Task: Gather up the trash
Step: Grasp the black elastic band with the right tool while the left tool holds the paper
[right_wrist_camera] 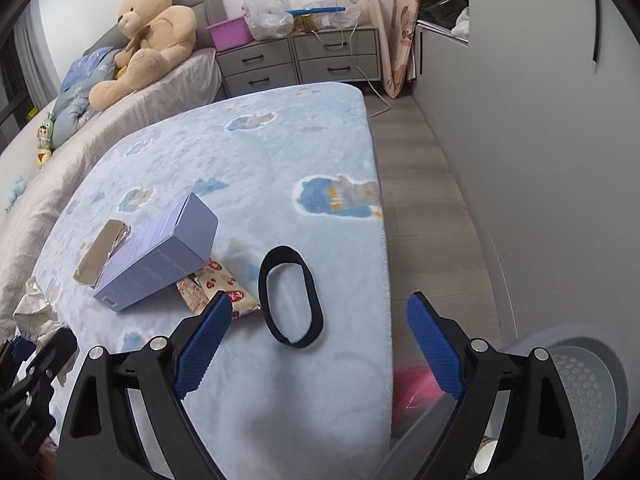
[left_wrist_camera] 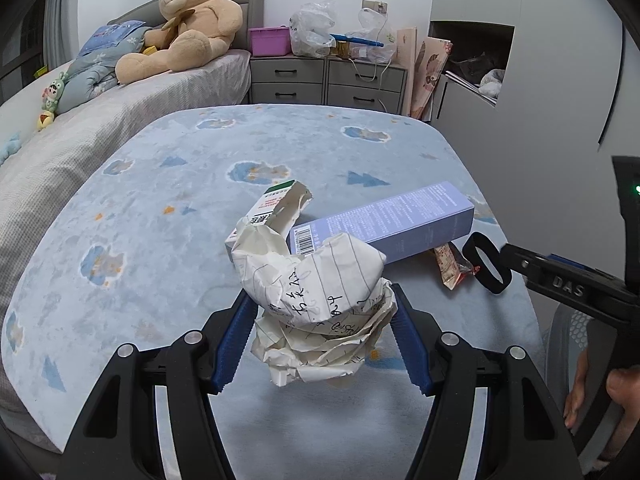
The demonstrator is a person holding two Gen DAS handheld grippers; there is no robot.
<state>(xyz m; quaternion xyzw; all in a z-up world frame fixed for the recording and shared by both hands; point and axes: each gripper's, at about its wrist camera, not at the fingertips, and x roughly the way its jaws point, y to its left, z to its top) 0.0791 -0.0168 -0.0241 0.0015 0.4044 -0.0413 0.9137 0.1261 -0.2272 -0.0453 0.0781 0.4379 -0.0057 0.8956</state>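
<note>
We have the left hand-held gripper (left_wrist_camera: 326, 330) clenched on the crumpled paper (left_wrist_camera: 320, 300), lifted at lower centre, right hand-held gripper (right_wrist_camera: 318, 350) released; next, probably carry it to the basket (right_wrist_camera: 584, 392), lower right.

Crumpled white lined paper (left_wrist_camera: 320, 304): between the left tongs (left_wrist_camera: 325, 322), above the pale blue cloud-print blanket (left_wrist_camera: 160, 216).
Long lilac cardboard box (left_wrist_camera: 384, 224): behind the paper, on the blanket.
Black elastic band (right_wrist_camera: 290, 296): right of the box.

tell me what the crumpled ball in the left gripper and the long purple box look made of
Crumpled ball: thin lined writing paper, matte, judging by ruled lines, handwriting and sharp creases. Long purple box: probably printed cardboard with a smooth, slightly satin finish; crisp folded edges and a barcode.
</note>
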